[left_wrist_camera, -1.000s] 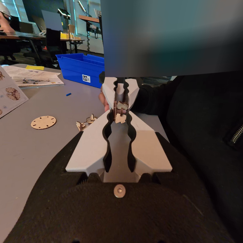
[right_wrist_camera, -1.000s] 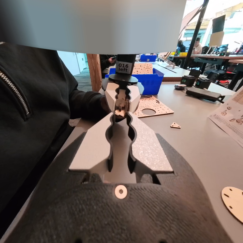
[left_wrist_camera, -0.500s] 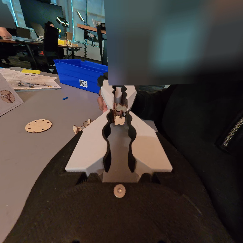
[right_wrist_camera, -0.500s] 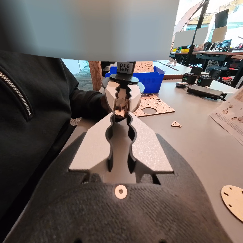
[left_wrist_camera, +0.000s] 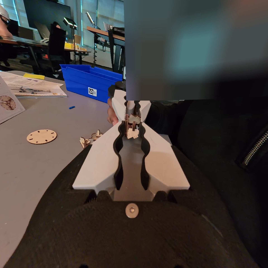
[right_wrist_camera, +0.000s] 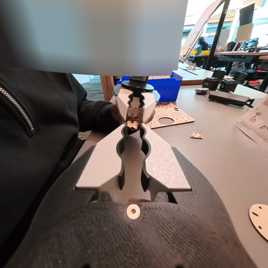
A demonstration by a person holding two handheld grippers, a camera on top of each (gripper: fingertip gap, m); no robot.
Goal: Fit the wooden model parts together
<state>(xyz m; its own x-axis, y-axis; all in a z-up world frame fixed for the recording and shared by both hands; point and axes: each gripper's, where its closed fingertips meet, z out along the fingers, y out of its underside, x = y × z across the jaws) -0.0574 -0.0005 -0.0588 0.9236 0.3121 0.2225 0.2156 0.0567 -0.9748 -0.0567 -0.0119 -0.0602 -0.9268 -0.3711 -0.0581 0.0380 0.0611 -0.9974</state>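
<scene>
A small wooden gear assembly [left_wrist_camera: 132, 127], thin plates joined by toothed pieces, hangs above the grey table [left_wrist_camera: 43, 166], held between both grippers, which meet tip to tip. My left gripper [left_wrist_camera: 132, 131] is shut on its near end, with the pads against the outer plates. The right gripper [left_wrist_camera: 131, 111] faces it and clamps the far end. In the right wrist view my right gripper [right_wrist_camera: 132, 128] is shut on the same assembly [right_wrist_camera: 132, 118], and the left gripper [right_wrist_camera: 134, 107] grips the other end. A hand [left_wrist_camera: 111, 116] shows behind the right gripper.
On the table lie a blue bin [left_wrist_camera: 89, 81], a wooden disc [left_wrist_camera: 41, 136], loose wooden pieces [left_wrist_camera: 89, 139], a small blue peg [left_wrist_camera: 71, 107] and instruction sheets [left_wrist_camera: 34, 88]. The right wrist view shows a cut-out wooden sheet [right_wrist_camera: 171, 117], a triangle piece [right_wrist_camera: 196, 135] and black devices [right_wrist_camera: 229, 97]. A person in a black jacket [right_wrist_camera: 36, 130] sits close.
Both grippers keep their hold on the wooden assembly, still tip to tip. The pair has shifted slightly over the table; the left jaws eased a touch closer.
</scene>
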